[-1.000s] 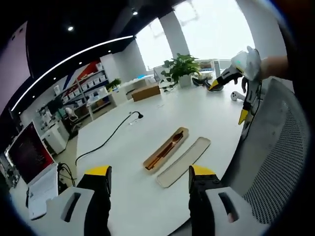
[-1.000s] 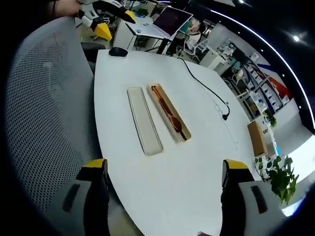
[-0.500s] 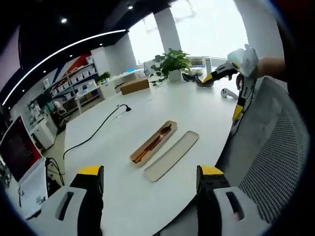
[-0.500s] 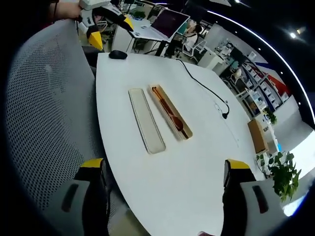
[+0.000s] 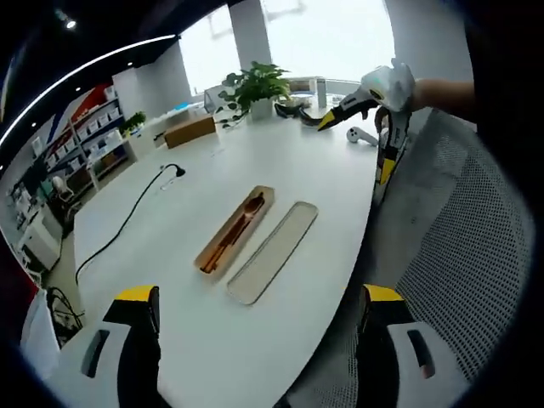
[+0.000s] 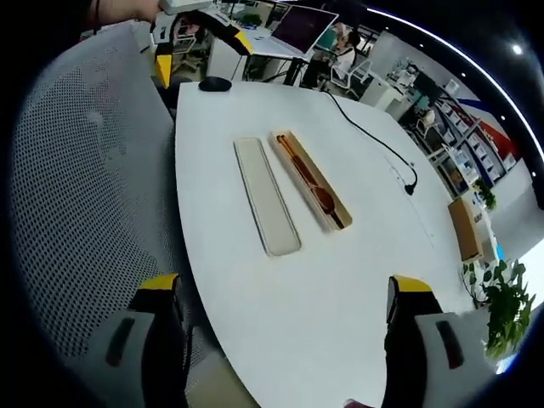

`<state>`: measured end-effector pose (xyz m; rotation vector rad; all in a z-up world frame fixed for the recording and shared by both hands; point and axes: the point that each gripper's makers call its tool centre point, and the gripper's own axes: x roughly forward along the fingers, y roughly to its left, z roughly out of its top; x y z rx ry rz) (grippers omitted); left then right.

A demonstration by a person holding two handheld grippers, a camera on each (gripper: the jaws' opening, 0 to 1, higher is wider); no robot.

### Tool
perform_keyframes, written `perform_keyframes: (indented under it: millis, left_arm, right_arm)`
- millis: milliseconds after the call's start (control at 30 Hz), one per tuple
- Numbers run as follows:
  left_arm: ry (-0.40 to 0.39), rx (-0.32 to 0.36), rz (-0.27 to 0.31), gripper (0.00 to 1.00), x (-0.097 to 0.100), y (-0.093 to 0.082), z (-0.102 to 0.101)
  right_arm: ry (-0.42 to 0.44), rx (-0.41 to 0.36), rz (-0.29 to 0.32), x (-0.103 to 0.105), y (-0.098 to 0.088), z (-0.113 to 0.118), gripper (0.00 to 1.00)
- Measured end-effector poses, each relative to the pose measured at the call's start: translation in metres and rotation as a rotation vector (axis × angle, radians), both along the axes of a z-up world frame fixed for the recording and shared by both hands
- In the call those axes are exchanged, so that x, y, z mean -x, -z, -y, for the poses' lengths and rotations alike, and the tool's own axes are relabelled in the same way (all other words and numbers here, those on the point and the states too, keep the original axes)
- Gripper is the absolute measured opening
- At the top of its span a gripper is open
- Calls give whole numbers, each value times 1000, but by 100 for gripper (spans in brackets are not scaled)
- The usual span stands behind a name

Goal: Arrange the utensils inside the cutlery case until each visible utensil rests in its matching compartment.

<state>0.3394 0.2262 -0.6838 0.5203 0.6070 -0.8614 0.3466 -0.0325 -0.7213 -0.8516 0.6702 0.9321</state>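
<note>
Your left gripper (image 5: 255, 340) hangs over the near edge of the white table (image 5: 170, 280), jaws spread wide with nothing between them. In the left gripper view, a black cable (image 5: 119, 229) runs across the table at left. The open case (image 5: 235, 231) lies mid-table with a brown spoon (image 5: 248, 209) and chopsticks (image 5: 223, 248) inside it; which compartment each occupies cannot be told. The case's lid (image 5: 272, 252) lies flat just beside it, on the side toward a grey mesh chair (image 5: 459, 246). A potted plant (image 5: 257, 85) and a cardboard box (image 5: 189, 131) stand at the far end.

Your right gripper (image 6: 280, 340) is also open and empty. In the right gripper view, the chair (image 6: 85, 170) fills the left; the lid (image 6: 266, 195) and case (image 6: 311, 179) lie side by side mid-table. This view adds a black mouse (image 6: 215, 83) at the table's far end and a laptop (image 6: 293, 32) beyond it.
</note>
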Motion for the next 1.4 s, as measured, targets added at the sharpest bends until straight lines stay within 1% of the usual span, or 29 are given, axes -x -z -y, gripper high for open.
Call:
perform_keyframes:
  millis: [67,133,167,200,300,367,400,433,500,533,567,600,667,700,733,767,800,867,933,967,1000,1033,1067,1133,1233,1300,1333,1367,1400]
  left_arm:
    - [32,-20,-11,100,-4,6,3]
    - [68,-38,-25,100,-7,13,7]
    - [79,-47,-31,100,-8,17,8]
    - [100,-51,-27,100,-11,19,10]
    - [117,-56,-32,100,-17,29,11]
    - [125,-75,-55,100,-20,41,9]
    - [131,-89,-68,100,-21,47,7]
    - [137,-102,-81,100,-22,54,7]
    - [153,-114,-108,100,-22,66,6]
    - [171,-108,-105,100,-22,70,8]
    - [185,-97,-100,99,-23,74,9]
    - [190,-97,-112,98,-23,79,9]
    - [196,-113,-140,94,-25,91,8]
    - [203,-122,-147,92,-26,95,8]
    - [217,-133,-152,87,-27,99,8]
    - [233,-146,-157,82,-29,104,9]
    - [230,-162,-167,80,-32,109,9]
    - [230,-160,-175,79,-37,115,11]
    - [232,-158,-199,77,-41,122,14]
    - [237,-154,-222,75,-41,127,15]
    - [247,-155,-220,73,-41,129,16]
    - [260,-160,-207,73,-43,131,18]
    - [265,-162,-208,73,-43,133,18]
    - [259,-157,-226,74,-45,137,18]
    - [255,-152,-232,76,-47,141,19]
    - [251,-147,-232,72,-48,143,20]
    - [249,-147,-230,71,-49,145,20]
    - [247,-151,-232,72,-50,147,18]
    - [225,-116,-232,72,-53,145,20]
  right_arm:
    - [-5,17,-2,-3,5,3,99]
    - [-22,43,-27,-5,14,5,99]
    - [-28,51,-27,-8,17,6,99]
    - [-29,54,-33,-9,20,6,99]
    - [-39,51,-57,-13,28,3,99]
    - [-62,59,-75,-16,36,1,97]
    - [-81,65,-83,-18,40,0,94]
    - [-89,67,-92,-19,43,-1,89]
    - [-93,63,-145,-21,52,-1,79]
    - [-86,53,-163,-23,55,-1,72]
    - [-75,44,-175,-25,58,-1,69]
    - [-68,35,-185,-29,62,-2,68]
    - [-80,36,-207,-31,69,-3,68]
    - [-80,46,-219,-31,73,-3,66]
    - [-80,54,-241,-30,77,-2,63]
    - [-77,56,-284,-28,82,-2,60]
    - [-81,53,-300,-29,87,-4,60]
    - [-103,60,-315,-29,94,-9,62]
    - [-135,82,-326,-29,100,-12,62]
    - [-142,87,-329,-30,102,-14,62]
    - [-150,88,-334,-32,104,-16,61]
    - [-153,88,-336,-32,105,-16,61]
    - [-157,85,-340,-35,105,-19,61]
    - [-167,74,-343,-38,106,-23,61]
    - [-168,66,-354,-42,110,-28,59]
    - [-169,46,-365,-43,112,-34,60]
    - [-160,23,-356,-45,110,-38,61]
    - [-164,29,-358,-45,110,-38,60]
    - [-175,31,-353,-45,110,-40,61]
